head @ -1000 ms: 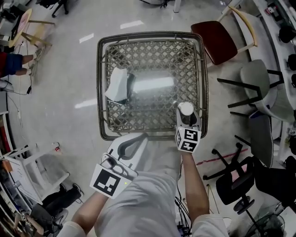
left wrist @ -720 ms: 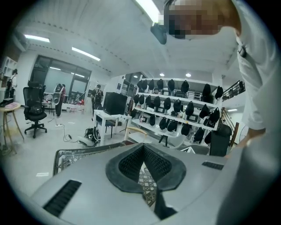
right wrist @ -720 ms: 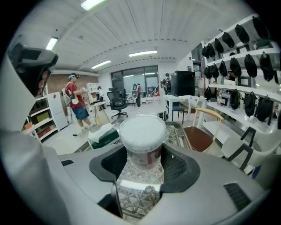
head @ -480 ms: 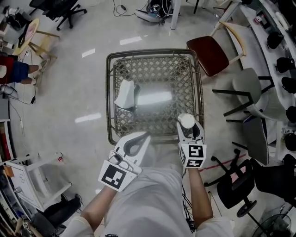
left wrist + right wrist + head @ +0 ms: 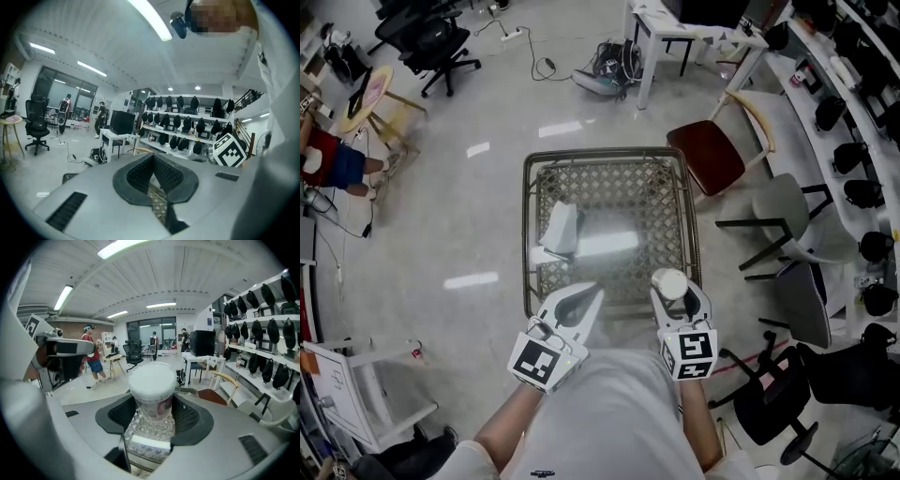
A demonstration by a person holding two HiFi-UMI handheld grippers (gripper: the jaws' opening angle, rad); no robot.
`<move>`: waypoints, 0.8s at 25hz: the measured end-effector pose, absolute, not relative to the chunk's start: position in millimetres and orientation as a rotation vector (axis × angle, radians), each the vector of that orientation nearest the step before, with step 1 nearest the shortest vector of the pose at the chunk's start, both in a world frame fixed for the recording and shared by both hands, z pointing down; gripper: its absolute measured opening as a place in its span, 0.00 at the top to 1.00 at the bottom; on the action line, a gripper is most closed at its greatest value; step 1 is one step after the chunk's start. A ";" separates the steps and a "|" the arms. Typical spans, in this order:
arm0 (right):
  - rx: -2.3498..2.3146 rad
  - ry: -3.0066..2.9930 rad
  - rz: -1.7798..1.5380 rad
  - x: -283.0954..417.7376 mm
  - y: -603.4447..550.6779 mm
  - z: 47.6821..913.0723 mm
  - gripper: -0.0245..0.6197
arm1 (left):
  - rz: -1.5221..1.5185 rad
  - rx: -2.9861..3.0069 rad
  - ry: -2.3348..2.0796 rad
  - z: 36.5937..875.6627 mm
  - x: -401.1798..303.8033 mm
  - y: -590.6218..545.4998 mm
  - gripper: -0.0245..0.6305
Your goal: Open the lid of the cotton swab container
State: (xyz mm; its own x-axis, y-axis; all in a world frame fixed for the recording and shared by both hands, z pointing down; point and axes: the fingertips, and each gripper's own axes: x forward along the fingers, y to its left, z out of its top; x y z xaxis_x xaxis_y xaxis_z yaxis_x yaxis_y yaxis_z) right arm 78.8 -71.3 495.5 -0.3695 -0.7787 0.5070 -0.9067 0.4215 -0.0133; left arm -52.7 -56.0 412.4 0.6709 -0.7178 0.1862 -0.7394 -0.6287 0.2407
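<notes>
Cotton swab container (image 5: 152, 401) held upright, long axis vertical, lid (image 5: 152, 377) uppermost, clamped in the right gripper (image 5: 678, 298) at lower centre-right of the head view; left gripper (image 5: 577, 307) closed, empty

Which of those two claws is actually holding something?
The right claw: its jaws grip the white-lidded cotton swab container. The left claw is shut with nothing between its jaws.

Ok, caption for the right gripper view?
Right gripper holds the cotton swab container upright, lid closed, above the wicker table.
</notes>
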 end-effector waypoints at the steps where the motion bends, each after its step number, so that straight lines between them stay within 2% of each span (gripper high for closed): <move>1: 1.432 -2.264 0.397 76.6 -69.6 486.6 0.60 | 0.090 2.594 -1.161 407.0 -53.7 -55.3 0.96; 9: 1.401 -2.324 0.314 63.4 -54.2 434.9 0.60 | 0.045 2.612 -1.135 380.2 -57.4 -41.3 0.96; 16: 1.390 -2.345 0.287 55.1 -48.3 427.4 0.60 | 0.113 2.649 -1.159 380.2 -61.8 -32.3 0.96; 20: 1.374 -2.353 0.281 48.9 -48.7 423.6 0.60 | 0.053 2.672 -1.124 368.5 -56.2 -29.2 0.96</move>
State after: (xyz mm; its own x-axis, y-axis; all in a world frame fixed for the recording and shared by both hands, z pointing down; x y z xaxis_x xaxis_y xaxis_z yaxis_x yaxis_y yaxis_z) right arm 48.9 -48.7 423.6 -0.4370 -0.7873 0.4349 -0.8676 0.4965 0.0271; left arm -56.2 -29.2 368.5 0.7030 -0.6999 0.1260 -0.7086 -0.6745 0.2071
